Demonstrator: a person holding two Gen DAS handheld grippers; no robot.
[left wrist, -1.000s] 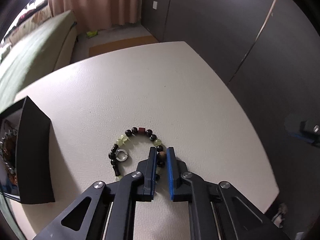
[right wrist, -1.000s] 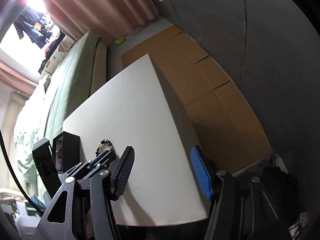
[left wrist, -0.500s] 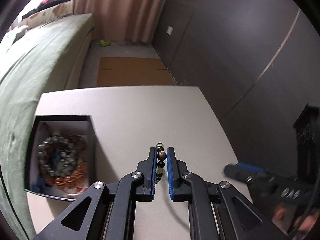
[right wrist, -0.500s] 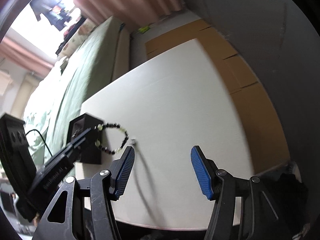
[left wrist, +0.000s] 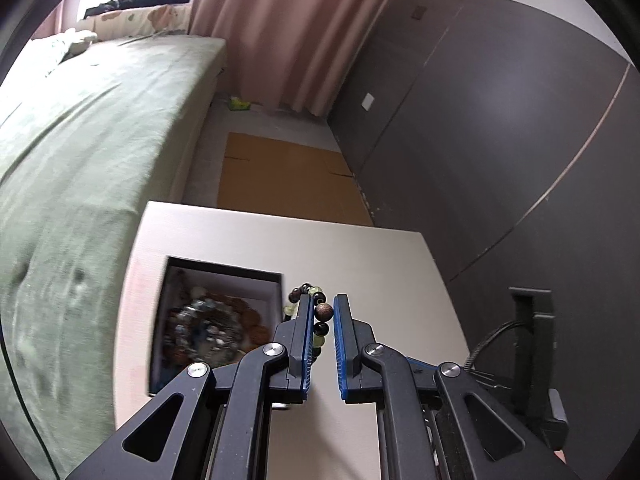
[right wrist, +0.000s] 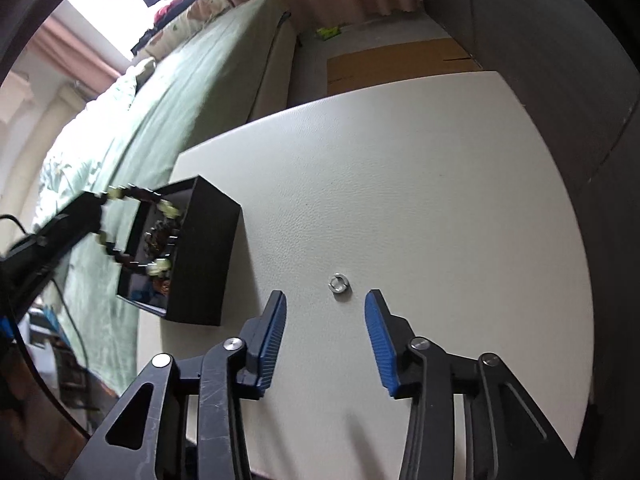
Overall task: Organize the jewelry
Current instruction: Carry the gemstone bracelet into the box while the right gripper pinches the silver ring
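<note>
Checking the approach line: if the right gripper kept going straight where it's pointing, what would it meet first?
Probably the small silver ring on the white table. It lies just ahead of the right gripper, whose jaws have just been closing, nothing between them. Depth is unclear.

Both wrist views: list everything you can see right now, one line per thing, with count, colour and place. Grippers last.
bead bracelet: one, black, brown and pale green beads, clamped in the left gripper, hanging over the box.
jewelry box: one, black, open, on the table's left side, other beaded pieces inside.
ring: one, silver, lying on the table just ahead of the right gripper.
table: one, white.
bed: one, green cover, beyond the table.
cardboard: flattened, brown, on the floor.
curtain: pink, far wall.
left gripper: black, blue pads, shut on the bracelet.
right gripper: black, blue pads; jaws have just been closing, nothing between them yet.
</note>
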